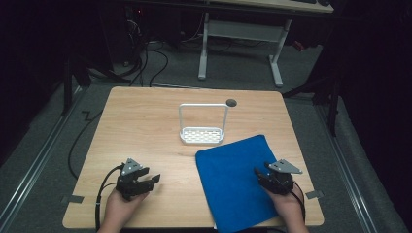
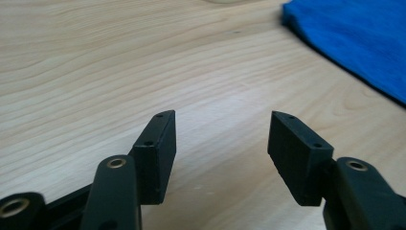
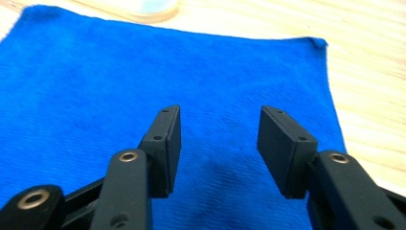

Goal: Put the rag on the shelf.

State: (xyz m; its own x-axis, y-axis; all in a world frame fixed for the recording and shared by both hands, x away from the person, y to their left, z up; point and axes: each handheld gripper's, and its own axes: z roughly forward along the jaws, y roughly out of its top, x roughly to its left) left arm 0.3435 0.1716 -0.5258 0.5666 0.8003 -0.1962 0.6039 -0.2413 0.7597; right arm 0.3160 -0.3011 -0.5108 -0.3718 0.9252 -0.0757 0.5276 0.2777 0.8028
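Dim room around a pale wooden table [image 1: 145,121]; grey carpet beyond, with black cables on the floor and the white legs of a second desk [image 1: 274,53] at the far side.

Blue cloth [image 1: 235,177] lies flat on the table's right half, near edge reaching the table's front edge; turned slightly askew to the table's sides; in the right gripper view the blue cloth [image 3: 95,86] covers most of the surface beneath the jaws, its far right corner lying on bare wood.

White rack [image 1: 202,127] with a perforated base and a tall wire hoop stands upright near the table's middle, just beyond the cloth's far edge, apart from it. Small dark round hole [image 1: 231,102] in the tabletop just behind the rack's right post.

Left gripper [image 1: 154,178] held low over bare wood at the front left, jaws pointing right toward the cloth; jaws spread apart, nothing between them; in the left gripper view the left gripper [image 2: 221,143] hangs over wood grain with the cloth's edge [image 2: 354,43] at upper right, well apart from the jaw tips.

Right gripper [image 1: 257,172] held over the cloth's right part, jaws pointing left; in the right gripper view the right gripper [image 3: 219,139] has its jaws parted with blue fabric visible through the gap; grasping nothing; cannot tell whether the tips touch the fabric.

Both hands enter from the front edge; a cable trails from each gripper.
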